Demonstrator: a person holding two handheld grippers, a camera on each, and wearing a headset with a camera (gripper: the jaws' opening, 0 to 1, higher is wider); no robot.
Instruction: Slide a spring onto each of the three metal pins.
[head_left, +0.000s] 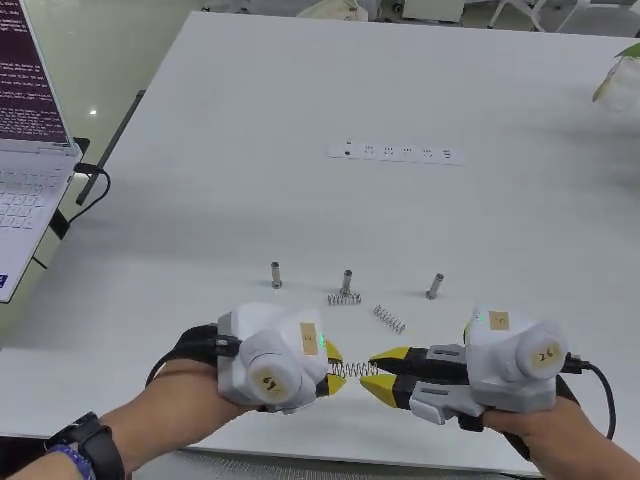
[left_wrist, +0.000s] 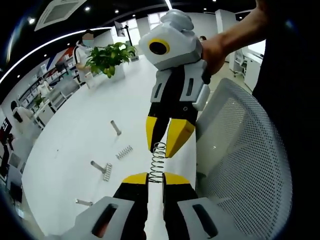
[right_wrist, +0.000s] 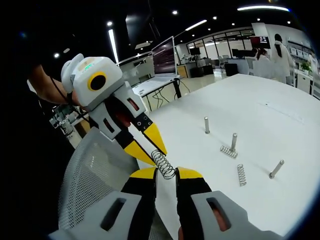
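Note:
A small coil spring (head_left: 352, 370) hangs in the air between my two grippers, near the table's front edge. My left gripper (head_left: 335, 368) is shut on one end of it (left_wrist: 156, 167). My right gripper (head_left: 368, 369) faces it tip to tip. Its jaws stand slightly apart around the spring's other end (right_wrist: 165, 166). Three upright metal pins stand in a row on the white table: left pin (head_left: 276, 273), middle pin (head_left: 346, 281), right pin (head_left: 435, 286). All three are bare. One loose spring (head_left: 344, 298) lies at the middle pin's foot. Another spring (head_left: 389, 318) lies right of it.
A white power strip (head_left: 396, 153) lies further back on the table. A laptop (head_left: 25, 150) sits at the far left with a cable beside it. A mesh chair back (left_wrist: 240, 165) is close below the grippers. People and a plant (left_wrist: 107, 60) stand in the room beyond.

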